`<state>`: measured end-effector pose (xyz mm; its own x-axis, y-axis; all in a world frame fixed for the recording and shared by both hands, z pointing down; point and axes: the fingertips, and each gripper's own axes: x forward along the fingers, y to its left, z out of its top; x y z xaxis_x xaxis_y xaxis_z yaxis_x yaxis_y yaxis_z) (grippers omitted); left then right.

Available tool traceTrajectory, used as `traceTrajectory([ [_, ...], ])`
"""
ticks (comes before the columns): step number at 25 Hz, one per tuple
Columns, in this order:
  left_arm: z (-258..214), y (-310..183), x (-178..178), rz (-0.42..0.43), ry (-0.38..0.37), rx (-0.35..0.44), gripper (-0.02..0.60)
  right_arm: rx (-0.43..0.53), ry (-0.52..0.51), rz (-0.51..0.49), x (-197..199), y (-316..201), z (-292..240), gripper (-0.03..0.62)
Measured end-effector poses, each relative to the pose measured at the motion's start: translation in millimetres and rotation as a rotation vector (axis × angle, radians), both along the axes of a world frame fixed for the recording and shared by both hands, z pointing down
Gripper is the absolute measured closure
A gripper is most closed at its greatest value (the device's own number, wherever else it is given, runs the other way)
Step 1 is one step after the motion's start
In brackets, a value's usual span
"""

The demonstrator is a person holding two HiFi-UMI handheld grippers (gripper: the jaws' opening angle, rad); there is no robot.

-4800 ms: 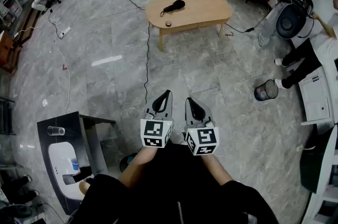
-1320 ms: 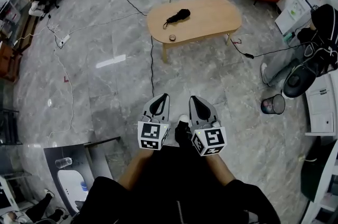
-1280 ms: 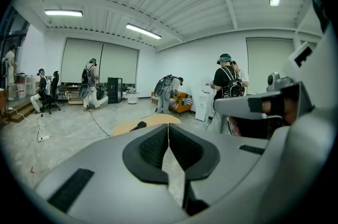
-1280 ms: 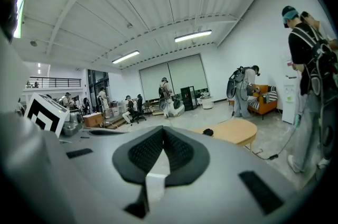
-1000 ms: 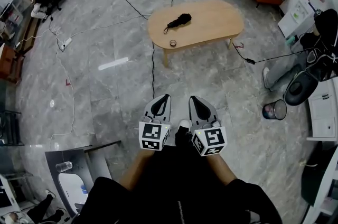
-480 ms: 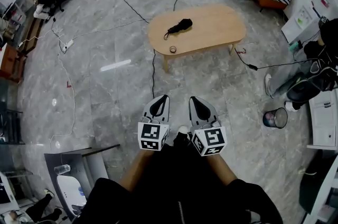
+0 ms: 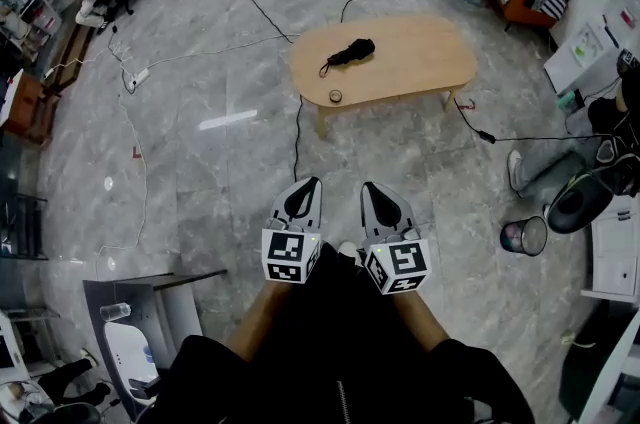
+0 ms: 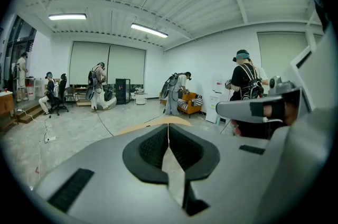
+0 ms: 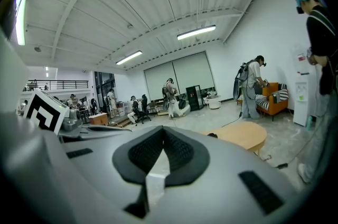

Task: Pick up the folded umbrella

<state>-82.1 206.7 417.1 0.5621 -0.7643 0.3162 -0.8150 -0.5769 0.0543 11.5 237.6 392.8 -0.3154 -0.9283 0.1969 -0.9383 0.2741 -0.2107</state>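
Note:
The folded black umbrella (image 7: pixel 350 53) lies on the left part of an oval wooden table (image 7: pixel 420 62) far ahead across the floor. A small round object (image 7: pixel 335 96) sits near the table's front edge. My left gripper (image 7: pixel 314 182) and right gripper (image 7: pixel 366 187) are held side by side at waist height, well short of the table, both shut with nothing in them. In the left gripper view the gripper (image 8: pixel 168 126) has its pads together, and a sliver of the table (image 8: pixel 150 125) shows behind it. The right gripper view shows the shut gripper (image 9: pixel 163 130), the table (image 9: pixel 243 136) and the umbrella (image 9: pixel 212 136) as a dark speck.
A black cable (image 7: pixel 297 127) runs over the marble floor to the table. A waste bin (image 7: pixel 524 236) stands at the right, near seated people. A dark cabinet (image 7: pixel 140 297) is at the lower left. Other people work at the room's far side.
The table and umbrella have drifted slightly right and nearer in the head view as the person walks on. Both grippers stay shut, side by side.

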Motion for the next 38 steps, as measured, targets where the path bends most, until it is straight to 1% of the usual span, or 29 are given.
traceTrajectory([
  [11,-3,-13,5,0.0,0.015,0.007,0.565,-0.001,0.011,0.003,4,-9,1,0.583],
  [21,1,-43,8,-0.004,0.038,-0.006,0.565,-0.015,0.029,-0.002,5,-36,5,0.583],
  [31,10,-91,13,0.018,0.055,-0.026,0.566,-0.036,0.04,0.019,8,-81,13,0.583],
  [38,12,-146,19,0.035,0.066,-0.047,0.565,-0.055,0.048,0.035,10,-134,13,0.583],
])
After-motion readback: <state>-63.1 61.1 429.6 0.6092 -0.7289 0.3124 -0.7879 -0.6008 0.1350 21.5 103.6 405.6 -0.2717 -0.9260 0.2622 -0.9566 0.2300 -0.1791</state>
